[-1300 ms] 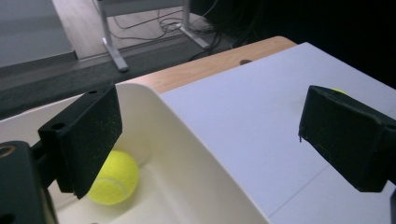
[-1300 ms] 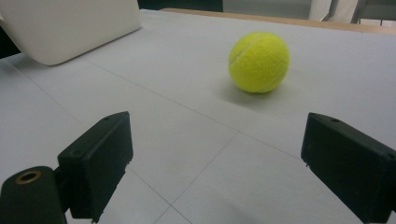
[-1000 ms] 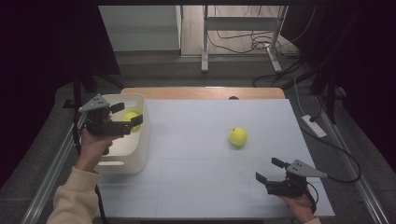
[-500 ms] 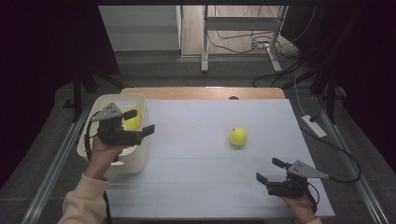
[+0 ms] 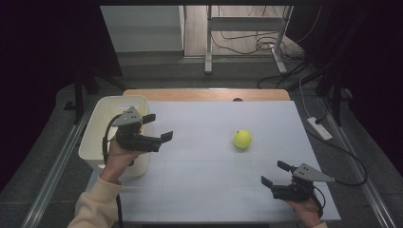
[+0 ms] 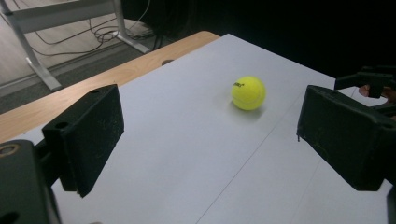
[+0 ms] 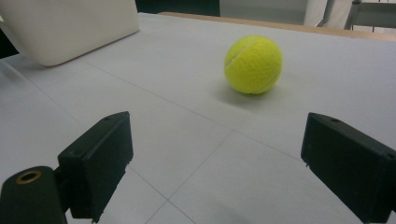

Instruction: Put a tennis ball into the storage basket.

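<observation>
My left gripper [image 5: 158, 127] stands beside the white bin [image 5: 97, 128], over the table [image 5: 199, 190] just off the bin's inner wall, its jaws wide apart with nothing between them. My right gripper [image 5: 273, 174] sits low at the near edge of the table, jaws likewise spread and empty. The yellow tennis ball [image 5: 242, 139] rests alone on the bare sheet, well apart from the bin, on the side away from it and toward my right hand. Taking the ball as landmark: the left gripper lies well off to its bin side at about the same depth, and in the left gripper view the ball [image 6: 248, 93] sits ahead and slightly right of centre between the two jaws, so the line of approach is open. The right gripper lies nearer to the ball, toward me and a little outward from it; in the right gripper view the ball [image 7: 253, 65] stands straight ahead and close. A ball has no long axis, so jaw orientation is immaterial. Judgement: the right hand has the shorter reach.
</observation>
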`<state>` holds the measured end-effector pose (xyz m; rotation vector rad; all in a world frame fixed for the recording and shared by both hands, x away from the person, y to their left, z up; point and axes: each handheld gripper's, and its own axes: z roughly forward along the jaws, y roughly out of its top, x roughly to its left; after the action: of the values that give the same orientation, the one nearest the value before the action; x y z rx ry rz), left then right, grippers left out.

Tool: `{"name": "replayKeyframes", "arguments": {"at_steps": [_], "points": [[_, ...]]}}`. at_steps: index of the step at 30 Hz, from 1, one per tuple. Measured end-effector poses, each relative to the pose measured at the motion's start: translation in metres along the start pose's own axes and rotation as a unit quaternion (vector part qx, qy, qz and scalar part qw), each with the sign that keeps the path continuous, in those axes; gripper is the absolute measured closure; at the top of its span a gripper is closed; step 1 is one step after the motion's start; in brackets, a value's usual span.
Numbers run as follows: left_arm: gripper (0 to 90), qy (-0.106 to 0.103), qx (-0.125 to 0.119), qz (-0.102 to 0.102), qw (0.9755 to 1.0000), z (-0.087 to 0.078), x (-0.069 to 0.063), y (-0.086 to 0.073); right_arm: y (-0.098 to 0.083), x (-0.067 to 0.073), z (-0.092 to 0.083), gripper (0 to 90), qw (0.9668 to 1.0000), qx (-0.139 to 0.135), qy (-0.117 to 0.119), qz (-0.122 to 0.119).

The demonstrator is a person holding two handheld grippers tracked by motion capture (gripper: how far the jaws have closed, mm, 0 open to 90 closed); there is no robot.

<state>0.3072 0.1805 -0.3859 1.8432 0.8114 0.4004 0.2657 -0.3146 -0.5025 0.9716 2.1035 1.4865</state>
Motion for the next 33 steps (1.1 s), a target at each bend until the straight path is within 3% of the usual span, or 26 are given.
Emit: {"name": "replayKeyframes", "arguments": {"at_steps": [33], "points": [[8.0, -0.019, 0.024, 0.015, 0.9994, 0.031, -0.013, 0.008, 0.000, 0.000, 0.000, 9.0, 1.0000, 0.002, 0.000, -0.002]]}}
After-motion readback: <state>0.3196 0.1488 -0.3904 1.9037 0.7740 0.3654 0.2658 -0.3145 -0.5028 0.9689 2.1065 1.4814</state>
